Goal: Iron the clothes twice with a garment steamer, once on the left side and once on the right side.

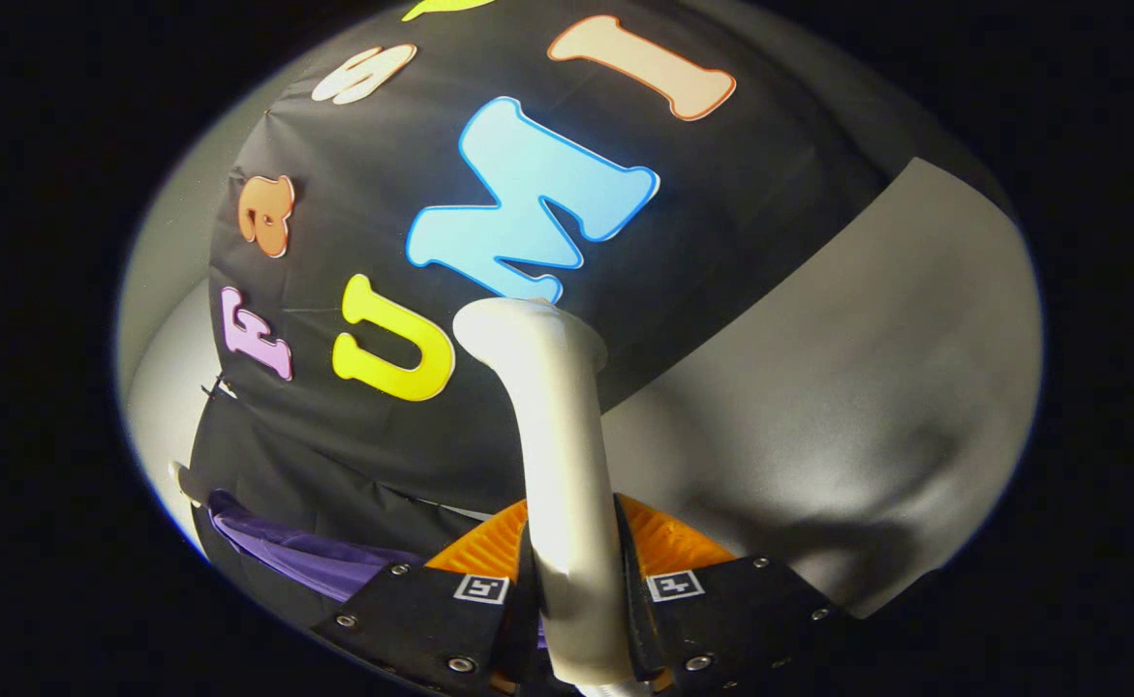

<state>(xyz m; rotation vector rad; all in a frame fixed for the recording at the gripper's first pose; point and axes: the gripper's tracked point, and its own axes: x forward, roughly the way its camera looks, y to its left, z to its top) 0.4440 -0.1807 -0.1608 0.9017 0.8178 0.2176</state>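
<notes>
Low on the left, beside the hand-held gripper's fingers, a purple garment (310,561) hangs against the booth's black cloth wall (353,436). In the middle, the hand-held gripper (574,590) is closed on the pale handle of the garment steamer (557,455), one finger pressing each side of it. The handle runs up from between the fingers and ends in a rounded, bent head just ahead of them, in front of the cloth. To the right lies a plain grey wall (867,387).

White garment steamer (557,436) stands upright, clamped between the fingers — purple clothes (305,557) lie lower left, apart.
</notes>
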